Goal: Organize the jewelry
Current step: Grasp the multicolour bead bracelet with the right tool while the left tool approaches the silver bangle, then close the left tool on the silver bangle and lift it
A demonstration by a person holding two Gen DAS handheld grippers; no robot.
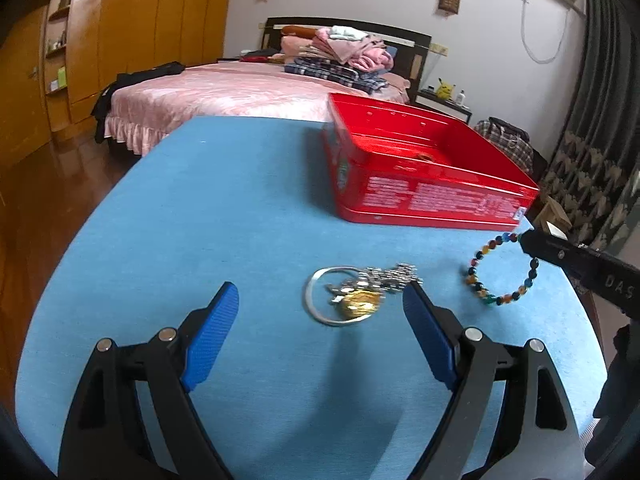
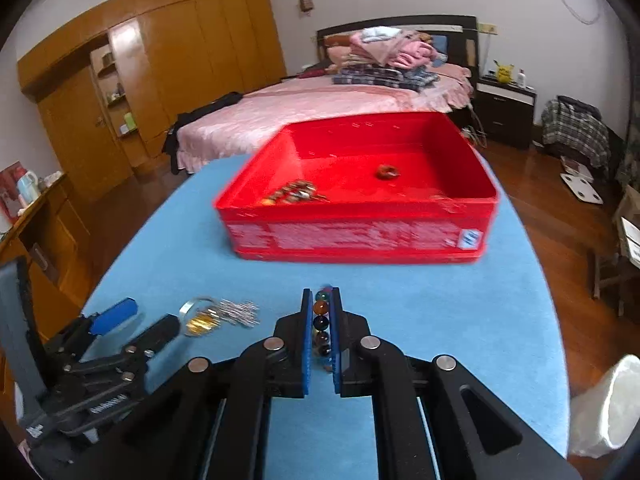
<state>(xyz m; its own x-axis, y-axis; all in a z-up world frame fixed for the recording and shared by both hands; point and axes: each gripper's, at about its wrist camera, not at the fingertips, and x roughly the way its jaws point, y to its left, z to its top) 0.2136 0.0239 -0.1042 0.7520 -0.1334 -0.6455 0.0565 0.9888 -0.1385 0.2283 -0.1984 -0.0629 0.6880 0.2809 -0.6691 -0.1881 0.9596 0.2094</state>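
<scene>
A multicoloured bead bracelet (image 1: 500,270) hangs above the blue table, pinched in my right gripper (image 2: 321,300), which is shut on it; the beads (image 2: 321,322) show in a row between the blue pads. On the cloth lies a pile with a silver bangle (image 1: 316,306), a gold piece (image 1: 360,304) and a silver chain (image 1: 390,276). My left gripper (image 1: 320,300) stands open just before this pile, touching nothing. The red box (image 2: 360,236) stands open further back, holding a beaded piece (image 2: 296,193) and a dark red ring (image 2: 387,171).
The blue table (image 1: 220,200) has rounded edges with wooden floor around it. A bed (image 2: 320,108) with folded clothes stands behind, wardrobes on the left. A white bag (image 2: 604,404) sits at the table's right edge.
</scene>
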